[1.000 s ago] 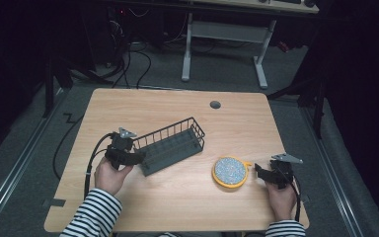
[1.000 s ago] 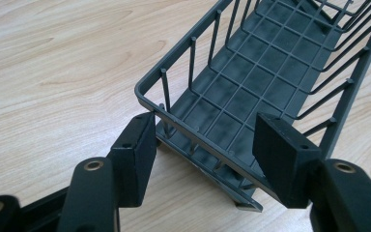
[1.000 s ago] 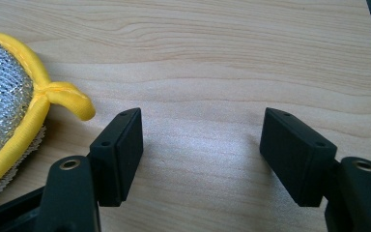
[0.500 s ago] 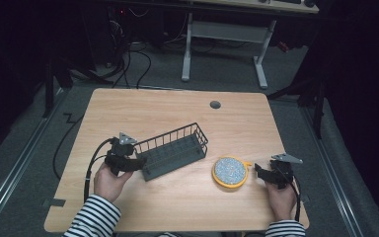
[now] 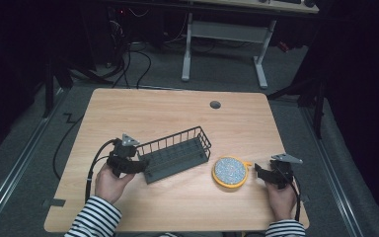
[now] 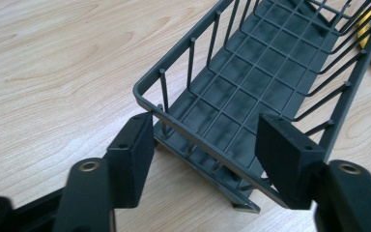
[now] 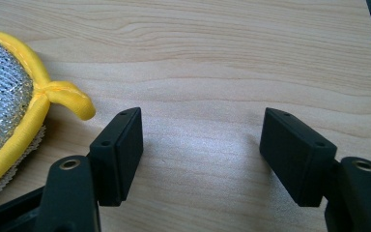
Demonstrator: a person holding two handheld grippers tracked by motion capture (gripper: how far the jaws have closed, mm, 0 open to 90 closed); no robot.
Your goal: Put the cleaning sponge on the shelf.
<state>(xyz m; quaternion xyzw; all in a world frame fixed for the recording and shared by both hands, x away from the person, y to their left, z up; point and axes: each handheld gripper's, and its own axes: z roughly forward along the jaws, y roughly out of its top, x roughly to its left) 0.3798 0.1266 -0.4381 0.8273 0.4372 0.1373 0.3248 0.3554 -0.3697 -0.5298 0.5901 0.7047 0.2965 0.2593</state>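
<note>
Wooden table [image 5: 256,123], dark room behind. Left gripper [image 6: 200,145]: jaws spread, straddling the near end rim of a grey wire basket [image 6: 270,63], not closed on it. Basket lies slanted at mid-table. Right gripper [image 7: 200,150]: jaws spread over bare wood, holding nothing. Round yellow-edged scrubbing pad [image 5: 230,171], silvery face up, lies just beside it, between basket and right gripper.

Wire basket [image 5: 177,154] beside round scrubber [image 5: 230,171]
</note>
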